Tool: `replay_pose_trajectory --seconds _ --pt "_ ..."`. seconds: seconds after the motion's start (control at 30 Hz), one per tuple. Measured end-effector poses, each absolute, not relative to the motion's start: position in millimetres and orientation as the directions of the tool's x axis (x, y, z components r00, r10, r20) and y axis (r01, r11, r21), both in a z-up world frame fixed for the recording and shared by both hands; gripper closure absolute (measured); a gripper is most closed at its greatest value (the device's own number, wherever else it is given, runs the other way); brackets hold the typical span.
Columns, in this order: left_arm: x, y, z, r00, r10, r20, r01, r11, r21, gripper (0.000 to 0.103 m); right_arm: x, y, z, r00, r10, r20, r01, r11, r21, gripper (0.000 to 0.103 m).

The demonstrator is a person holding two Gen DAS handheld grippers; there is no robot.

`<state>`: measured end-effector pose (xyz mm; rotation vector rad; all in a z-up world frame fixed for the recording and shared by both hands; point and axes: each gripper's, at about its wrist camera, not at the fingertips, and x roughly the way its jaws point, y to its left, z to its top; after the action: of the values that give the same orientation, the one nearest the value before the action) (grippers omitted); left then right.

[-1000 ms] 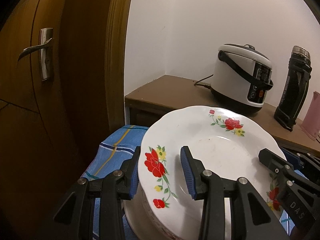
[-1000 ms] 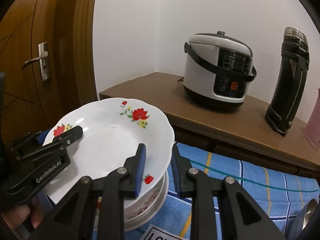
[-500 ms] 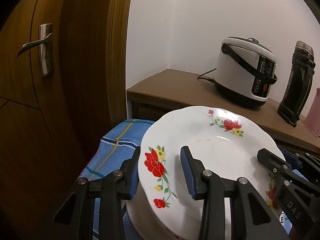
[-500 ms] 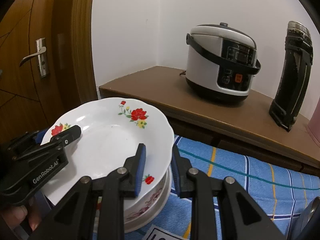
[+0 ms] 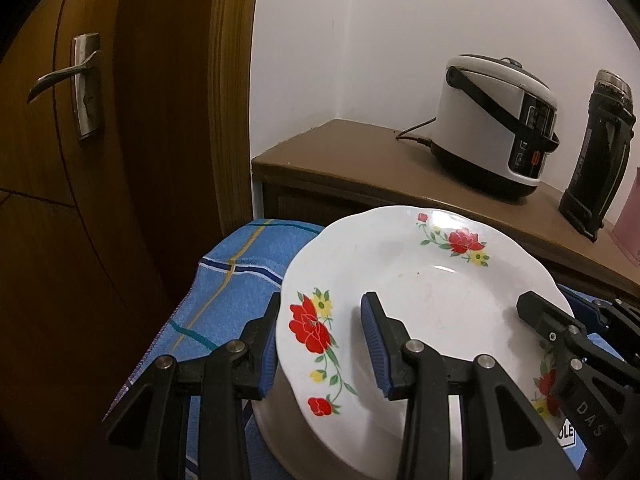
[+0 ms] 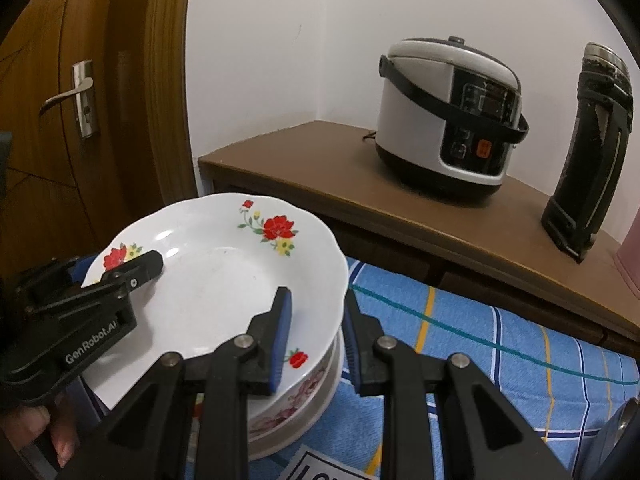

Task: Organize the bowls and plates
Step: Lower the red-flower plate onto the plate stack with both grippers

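Observation:
A white plate with red flowers [image 5: 424, 304] [image 6: 216, 280] is held over a stack of white bowls with pink flowers [image 6: 296, 412]. My left gripper [image 5: 324, 336] is shut on the plate's left rim, one finger under and one inside. My right gripper [image 6: 316, 332] is shut on the plate's right rim the same way. Each gripper shows in the other's view: the right one [image 5: 568, 344], the left one [image 6: 100, 296]. The plate sits just above the top bowl; I cannot tell whether it touches.
A blue checked cloth [image 6: 500, 344] [image 5: 236, 280] covers the table. Behind it stands a brown sideboard [image 6: 320, 160] with a rice cooker [image 6: 448, 120] and a black flask [image 6: 592, 152]. A wooden door [image 5: 80, 160] is at left.
Both grippers with the plate have come down a little and the view has shifted slightly. The grips have not changed.

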<state>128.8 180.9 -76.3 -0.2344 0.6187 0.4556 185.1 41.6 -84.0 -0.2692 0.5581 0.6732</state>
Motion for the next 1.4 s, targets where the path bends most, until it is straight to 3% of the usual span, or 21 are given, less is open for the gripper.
replay_pose_trajectory --seconds 1.4 --pt "132 180 -84 0.693 0.324 -0.644 -0.456 0.889 -0.043 0.062 196 49 -94 0.606 0.48 -0.635 -0.668 0.74 -0.077 0.074"
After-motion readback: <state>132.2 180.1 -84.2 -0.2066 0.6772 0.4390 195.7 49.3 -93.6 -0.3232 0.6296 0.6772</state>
